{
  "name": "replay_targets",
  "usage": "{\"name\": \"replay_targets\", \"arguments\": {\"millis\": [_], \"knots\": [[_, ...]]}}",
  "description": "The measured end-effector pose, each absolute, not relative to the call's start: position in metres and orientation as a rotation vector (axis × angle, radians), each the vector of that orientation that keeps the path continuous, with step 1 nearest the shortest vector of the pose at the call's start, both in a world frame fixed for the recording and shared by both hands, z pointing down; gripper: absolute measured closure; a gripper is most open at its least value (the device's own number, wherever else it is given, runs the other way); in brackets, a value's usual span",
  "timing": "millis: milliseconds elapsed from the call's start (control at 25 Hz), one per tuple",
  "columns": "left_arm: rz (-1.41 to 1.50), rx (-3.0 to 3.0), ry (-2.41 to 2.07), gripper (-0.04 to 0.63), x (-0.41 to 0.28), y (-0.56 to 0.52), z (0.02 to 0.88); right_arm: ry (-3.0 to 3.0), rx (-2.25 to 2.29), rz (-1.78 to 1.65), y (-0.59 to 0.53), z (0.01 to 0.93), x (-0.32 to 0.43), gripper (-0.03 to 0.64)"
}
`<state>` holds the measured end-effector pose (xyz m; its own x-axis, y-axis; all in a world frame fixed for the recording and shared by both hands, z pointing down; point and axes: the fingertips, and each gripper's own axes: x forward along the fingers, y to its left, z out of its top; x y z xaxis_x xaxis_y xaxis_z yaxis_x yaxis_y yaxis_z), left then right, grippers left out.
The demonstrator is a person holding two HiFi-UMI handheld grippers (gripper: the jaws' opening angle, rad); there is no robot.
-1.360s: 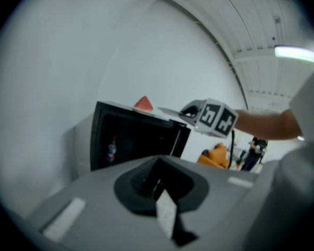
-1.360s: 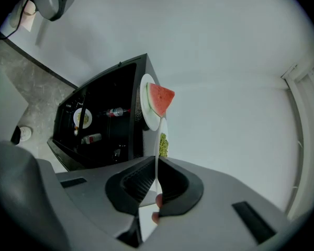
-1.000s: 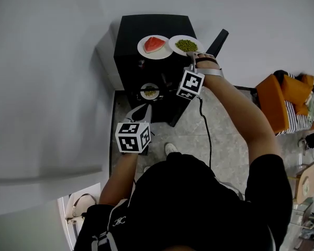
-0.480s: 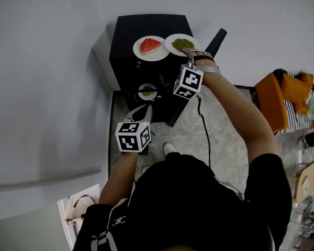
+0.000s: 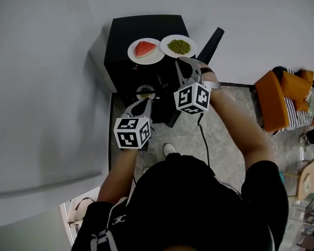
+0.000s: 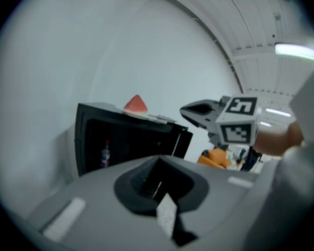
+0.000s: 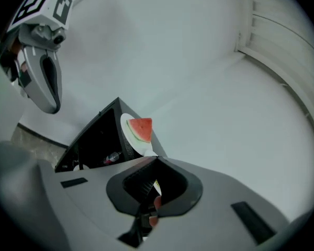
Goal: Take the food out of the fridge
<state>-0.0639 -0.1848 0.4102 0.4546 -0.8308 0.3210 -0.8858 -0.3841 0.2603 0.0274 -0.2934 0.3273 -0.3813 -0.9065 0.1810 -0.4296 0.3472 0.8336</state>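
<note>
A black mini fridge [image 5: 126, 61] stands open, its door [image 5: 213, 42] swung to the right. On its top sit a plate with a watermelon slice [image 5: 145, 49] and a plate of green beans [image 5: 179, 46]. A small dish of food [image 5: 145, 93] sits inside. My right gripper [image 5: 182, 65] hangs just in front of the green plate and apart from it. Its jaws have just been closing and are shut with nothing between them. My left gripper [image 5: 142, 103] is shut and empty, low before the fridge opening. The watermelon [image 7: 141, 129] shows in the right gripper view.
A bottle [image 6: 105, 155] stands inside the fridge. A black cable [image 5: 205, 135] runs across the tiled floor. Orange and striped cloth [image 5: 282, 98] lies piled at the right. A white wall rises behind and left of the fridge.
The right gripper has drawn back from the green plate toward me and rolled, leaving the plate on the fridge top. The left gripper has edged a little toward the fridge.
</note>
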Motion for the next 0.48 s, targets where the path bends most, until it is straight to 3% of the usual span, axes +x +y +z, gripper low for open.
{"name": "replay_targets", "arguments": {"millis": [480], "knots": [[0.115,2.416,-1.487,0.595,-0.043,-0.212,0.357,-2.421,1.622,-0.287,-0.243,0.296,0.062,0.618]]}}
